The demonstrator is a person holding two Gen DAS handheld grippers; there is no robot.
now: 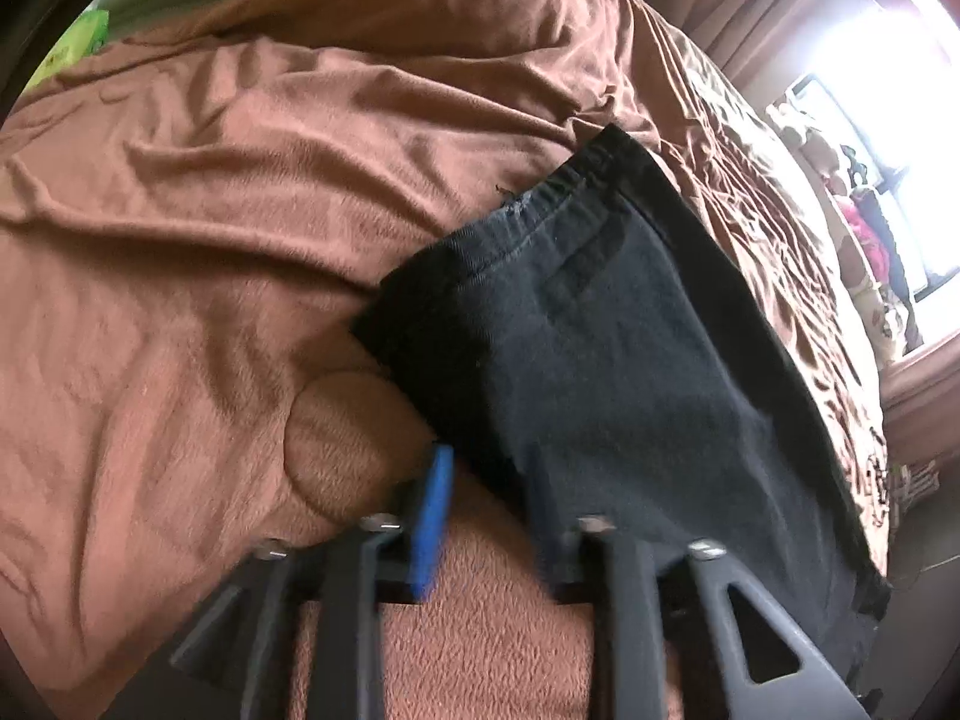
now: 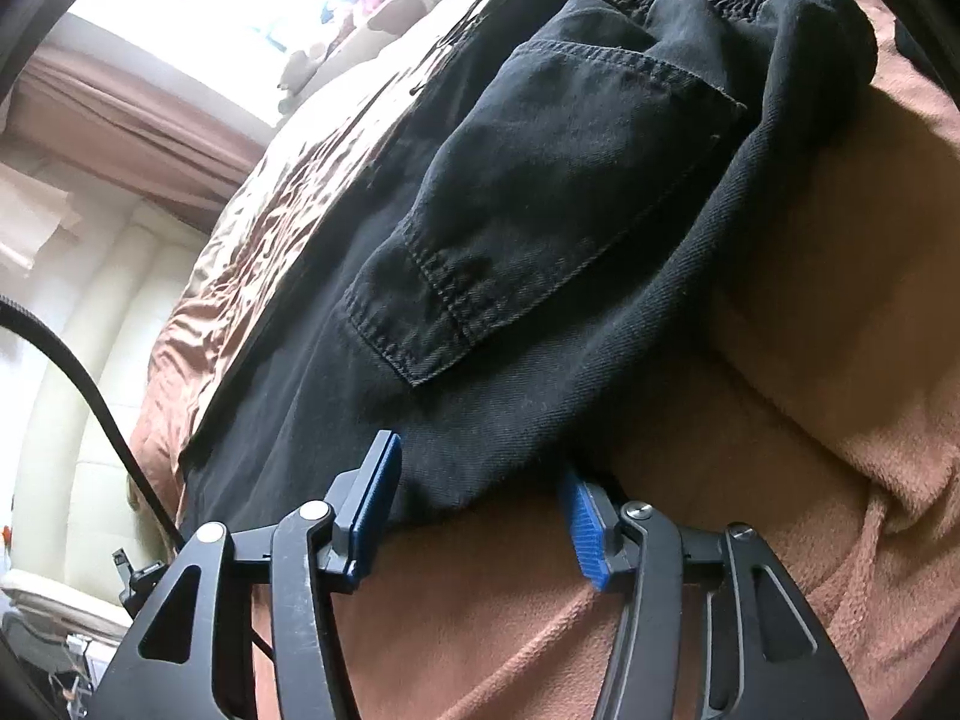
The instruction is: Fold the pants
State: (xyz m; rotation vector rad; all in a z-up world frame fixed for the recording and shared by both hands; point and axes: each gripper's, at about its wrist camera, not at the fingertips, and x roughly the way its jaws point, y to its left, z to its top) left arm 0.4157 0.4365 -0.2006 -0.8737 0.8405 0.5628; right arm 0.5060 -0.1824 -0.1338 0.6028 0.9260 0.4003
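While the black pants (image 2: 540,210) are lying folded on a brown blanket (image 1: 210,240) covering the bed, the right gripper (image 2: 480,510) is straddling their near edge, fingers apart and not pressing. The left gripper (image 1: 498,516) is hovering partly open at the opposite near corner, holding nothing.

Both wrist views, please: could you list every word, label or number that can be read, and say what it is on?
None can be read.
Green packet at the bed's edge: dark print, too blurred.
Black pants and brown blanket: no label or text showing.
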